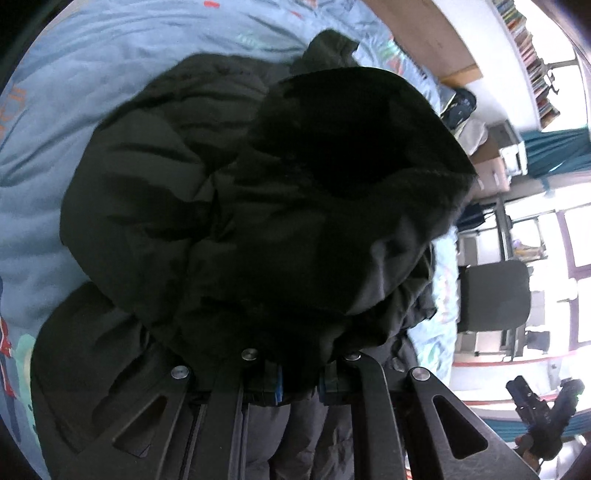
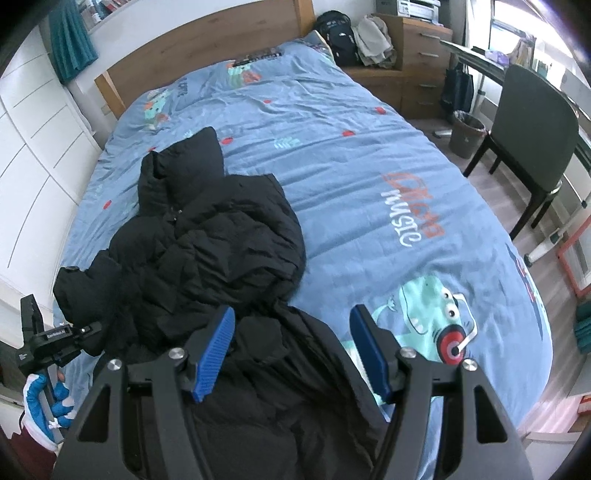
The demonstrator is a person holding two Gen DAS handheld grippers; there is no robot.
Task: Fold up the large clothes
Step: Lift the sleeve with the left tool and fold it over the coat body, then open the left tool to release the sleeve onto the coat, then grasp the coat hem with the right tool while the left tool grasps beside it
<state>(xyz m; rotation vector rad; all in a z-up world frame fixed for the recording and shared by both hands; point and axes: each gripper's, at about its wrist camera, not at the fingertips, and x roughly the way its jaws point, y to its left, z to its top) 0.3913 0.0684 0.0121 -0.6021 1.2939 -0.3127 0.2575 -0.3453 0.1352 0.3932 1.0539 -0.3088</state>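
Note:
A black puffer jacket (image 2: 207, 251) lies crumpled on the left part of a bed, on its blue printed cover (image 2: 369, 155). In the left wrist view the jacket (image 1: 229, 206) fills most of the picture. My left gripper (image 1: 301, 384) is shut on a bunched fold of it, and only slivers of the blue pads show. From the right wrist view, the left gripper (image 2: 94, 328) sits at the jacket's left edge, held by a blue-and-white gloved hand (image 2: 48, 402). My right gripper (image 2: 291, 314) hovers open over the jacket's near part, and its blue pads (image 2: 218, 343) touch nothing.
A wooden headboard (image 2: 207, 40) stands at the far end, with a black backpack (image 2: 338, 35) and a wooden drawer unit (image 2: 424, 66) beside it. Right of the bed are a dark chair (image 2: 532, 122), a waste bin (image 2: 467, 133) and a desk. White wardrobe doors (image 2: 40, 147) line the left.

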